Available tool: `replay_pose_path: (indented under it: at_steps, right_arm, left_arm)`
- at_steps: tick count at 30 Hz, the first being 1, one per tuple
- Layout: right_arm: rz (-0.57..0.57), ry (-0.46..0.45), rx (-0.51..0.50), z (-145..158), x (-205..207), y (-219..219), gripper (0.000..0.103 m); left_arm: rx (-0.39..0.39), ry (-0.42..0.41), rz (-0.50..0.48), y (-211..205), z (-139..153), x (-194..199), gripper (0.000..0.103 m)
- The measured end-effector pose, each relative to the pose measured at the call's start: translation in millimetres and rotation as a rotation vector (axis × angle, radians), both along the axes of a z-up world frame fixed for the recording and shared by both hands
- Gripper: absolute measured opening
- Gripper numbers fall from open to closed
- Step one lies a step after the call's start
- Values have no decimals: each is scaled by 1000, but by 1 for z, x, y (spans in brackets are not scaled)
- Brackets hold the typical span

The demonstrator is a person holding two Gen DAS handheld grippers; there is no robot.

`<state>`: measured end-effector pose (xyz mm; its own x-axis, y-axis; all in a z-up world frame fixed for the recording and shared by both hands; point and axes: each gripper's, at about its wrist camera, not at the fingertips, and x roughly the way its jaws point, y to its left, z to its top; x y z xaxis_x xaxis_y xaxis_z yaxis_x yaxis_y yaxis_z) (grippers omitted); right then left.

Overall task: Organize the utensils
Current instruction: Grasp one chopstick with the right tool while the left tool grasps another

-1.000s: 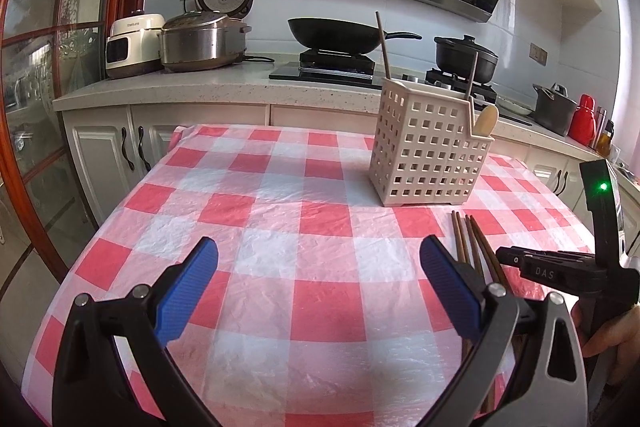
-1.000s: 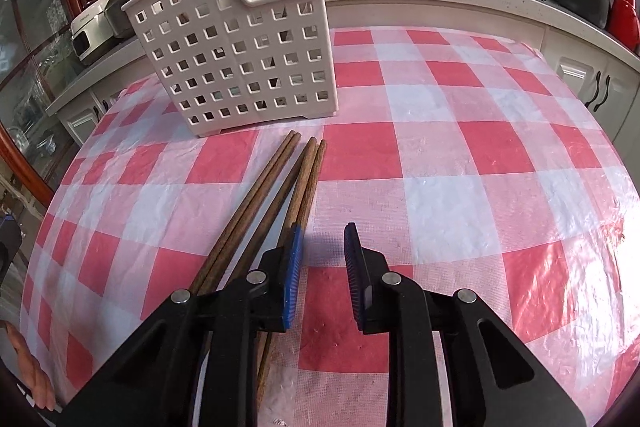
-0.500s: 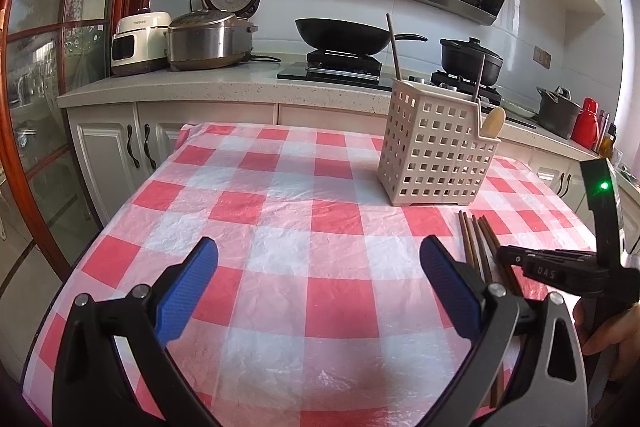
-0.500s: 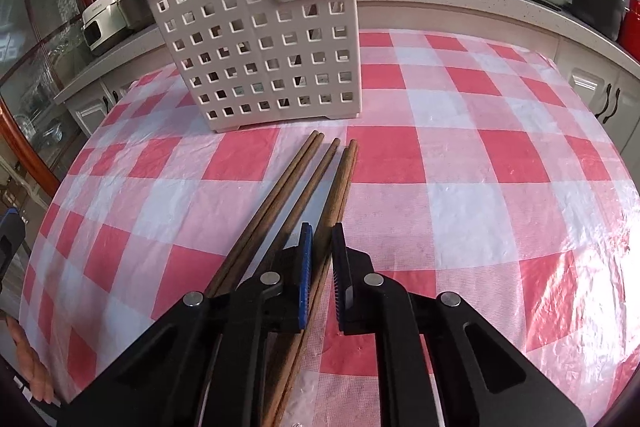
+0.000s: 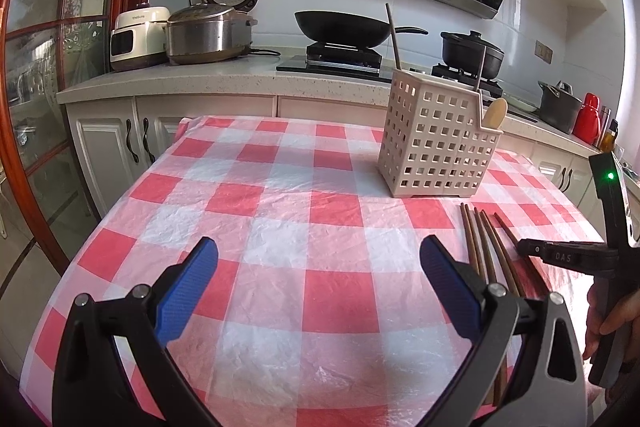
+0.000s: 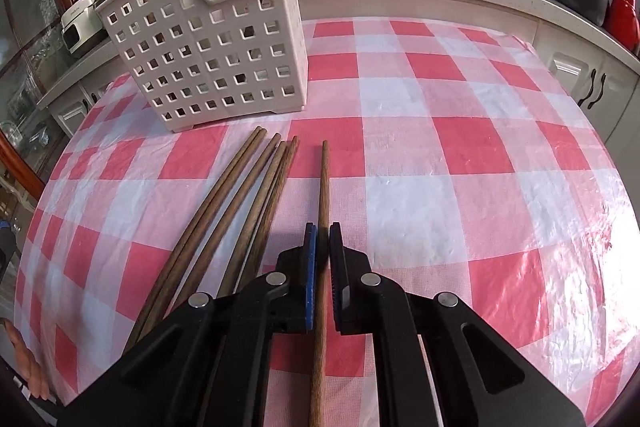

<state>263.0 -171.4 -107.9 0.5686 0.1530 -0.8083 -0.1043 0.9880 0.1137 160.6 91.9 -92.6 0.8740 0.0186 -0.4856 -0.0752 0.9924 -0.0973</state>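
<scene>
My right gripper (image 6: 322,227) is shut on one brown wooden chopstick (image 6: 323,183), which now lies apart to the right of the others. Several more chopsticks (image 6: 240,195) lie side by side on the red-and-white checked tablecloth (image 6: 440,147). Just beyond them stands the cream perforated utensil holder (image 6: 208,43) with a chopstick and a wooden spoon in it. In the left wrist view my left gripper (image 5: 318,259) hovers open over bare cloth, left of the chopsticks (image 5: 478,239). The holder (image 5: 436,143) stands further back, and the right gripper (image 5: 520,247) shows at the right edge.
A kitchen counter (image 5: 224,75) runs behind the table with a rice cooker (image 5: 208,35), a wok (image 5: 340,27) and a black pot (image 5: 470,53) on the stove. White cabinets (image 5: 108,147) stand below. A person's hand (image 5: 612,315) holds the right gripper's handle.
The right gripper's jaws closed on one chopstick and drew it a little to the right, away from the bundle. The left gripper stayed open and still.
</scene>
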Motion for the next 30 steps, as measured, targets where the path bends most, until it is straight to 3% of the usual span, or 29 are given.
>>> replay_pose_path:
  at_steps: [12,18,21,23,30]
  right_arm:
    - [66,-22,-100,0,12,12,9]
    - [59,-23,-37,0,7,-5,6]
    - [50,-20,-10,0,3,-16,6]
    - [50,-20,2,1,-2,-22,6]
    - [53,-24,43,3,-11,-35,6]
  left_arm:
    - [52,63,-59,-27,-7,17,98]
    - [58,155,-142,-58,-10,49,97]
    - [80,203,-202,-80,-15,71,83]
    - [111,227,-234,-95,-18,83,68]
    - [155,299,-324,-135,-29,122,47]
